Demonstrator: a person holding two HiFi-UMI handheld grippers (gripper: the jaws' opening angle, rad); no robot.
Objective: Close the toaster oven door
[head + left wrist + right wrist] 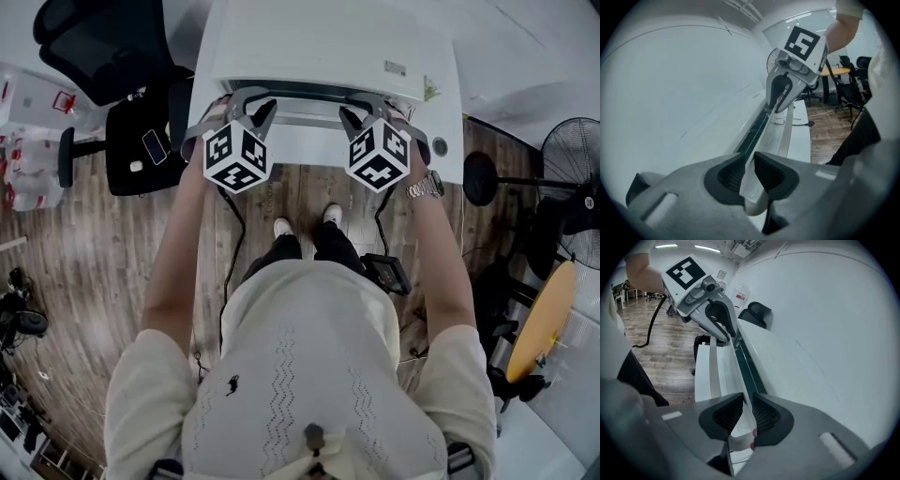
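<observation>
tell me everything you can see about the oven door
The door is a long, glossy white panel, apparently plastic or painted metal, lying along the front of the white oven. A dark strip runs between its top edge and the oven, so it looks not quite shut. A pale bar handle runs along its front. The left gripper and right gripper each clamp its top edge, one near each end.

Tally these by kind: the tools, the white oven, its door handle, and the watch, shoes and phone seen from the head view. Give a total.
tools: 2, left tool and right tool, both clamped on the handle
toaster oven: 1
door handle: 1
watch: 1
shoes: 2
phone: 1
total: 8
</observation>
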